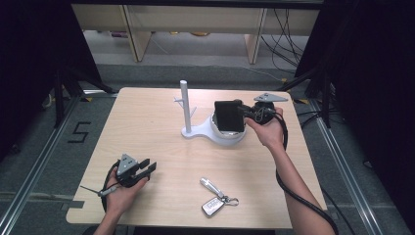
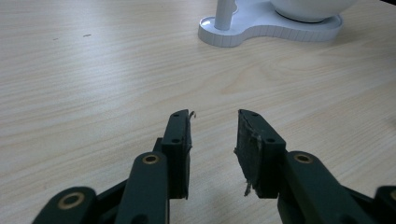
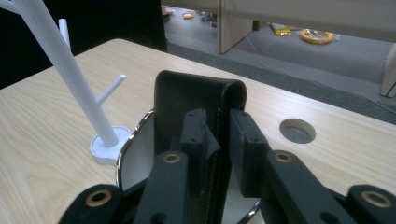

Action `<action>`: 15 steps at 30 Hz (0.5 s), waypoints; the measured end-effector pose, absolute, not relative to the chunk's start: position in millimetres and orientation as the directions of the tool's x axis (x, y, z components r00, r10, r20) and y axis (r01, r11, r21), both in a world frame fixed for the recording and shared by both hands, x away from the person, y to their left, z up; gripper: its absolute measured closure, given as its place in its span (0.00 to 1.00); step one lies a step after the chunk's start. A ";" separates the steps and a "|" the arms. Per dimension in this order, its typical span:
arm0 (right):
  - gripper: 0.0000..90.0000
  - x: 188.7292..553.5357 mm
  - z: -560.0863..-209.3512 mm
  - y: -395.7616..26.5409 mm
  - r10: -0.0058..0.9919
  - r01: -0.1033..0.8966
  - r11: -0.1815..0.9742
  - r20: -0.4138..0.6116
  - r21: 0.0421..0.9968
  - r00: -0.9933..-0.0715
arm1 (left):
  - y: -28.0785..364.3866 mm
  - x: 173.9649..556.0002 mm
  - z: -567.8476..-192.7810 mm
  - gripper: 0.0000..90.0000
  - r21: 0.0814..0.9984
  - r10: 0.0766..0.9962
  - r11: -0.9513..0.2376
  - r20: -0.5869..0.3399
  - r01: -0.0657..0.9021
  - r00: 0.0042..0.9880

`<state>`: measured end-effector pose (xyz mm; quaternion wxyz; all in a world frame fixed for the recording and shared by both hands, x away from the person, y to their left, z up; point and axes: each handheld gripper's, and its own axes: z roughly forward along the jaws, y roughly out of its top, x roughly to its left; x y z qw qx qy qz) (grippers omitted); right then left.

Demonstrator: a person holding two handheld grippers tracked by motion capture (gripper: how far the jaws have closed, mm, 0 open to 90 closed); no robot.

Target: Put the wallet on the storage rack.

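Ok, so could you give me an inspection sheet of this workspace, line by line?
Surface: light wooden table, clean, with a round hole.
Job's things: black wallet upright over the bowl of a white peg stand.
Clutter: car key on a ring, near the front edge.
Grippers: left gripper open, fingers empty; right gripper fingers flank the wallet, grip unclear.
Cables: black cable trails from the right gripper; loose wires on the floor behind.
Surroundings: grey floor, taped 5, black curtains.
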<state>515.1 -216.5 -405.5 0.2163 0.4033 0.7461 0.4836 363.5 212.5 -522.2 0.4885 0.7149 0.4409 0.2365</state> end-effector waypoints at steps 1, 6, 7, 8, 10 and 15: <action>0.82 514.6 -404.7 -217.0 0.813 0.392 0.207 0.065 0.896 -0.578 | 212.6 363.6 -522.2 0.71 0.908 0.861 -0.132 -0.094 0.398 0.499; 0.60 517.3 -400.1 -222.7 0.825 0.411 0.211 0.064 0.887 -0.561 | 212.3 363.6 -522.3 0.72 0.907 0.861 -0.133 -0.094 0.400 0.499; 0.56 521.2 -400.7 -222.1 0.809 0.447 0.199 0.111 0.872 -0.578 | 212.2 364.0 -522.1 0.71 0.908 0.860 -0.138 -0.088 0.395 0.503; 0.55 523.8 -402.3 -220.4 0.799 0.441 0.181 0.130 0.879 -0.587 | 213.2 364.8 -521.1 0.71 0.910 0.855 -0.161 -0.064 0.382 0.515; 0.51 528.6 -401.7 -218.3 0.788 0.443 0.204 0.122 0.873 -0.603 | 213.4 365.0 -521.1 0.71 0.911 0.854 -0.164 -0.062 0.380 0.517; 0.48 541.3 -395.8 -208.9 0.768 0.449 0.246 0.111 0.859 -0.631 | 212.9 365.7 -522.1 0.71 0.910 0.852 -0.162 -0.065 0.380 0.519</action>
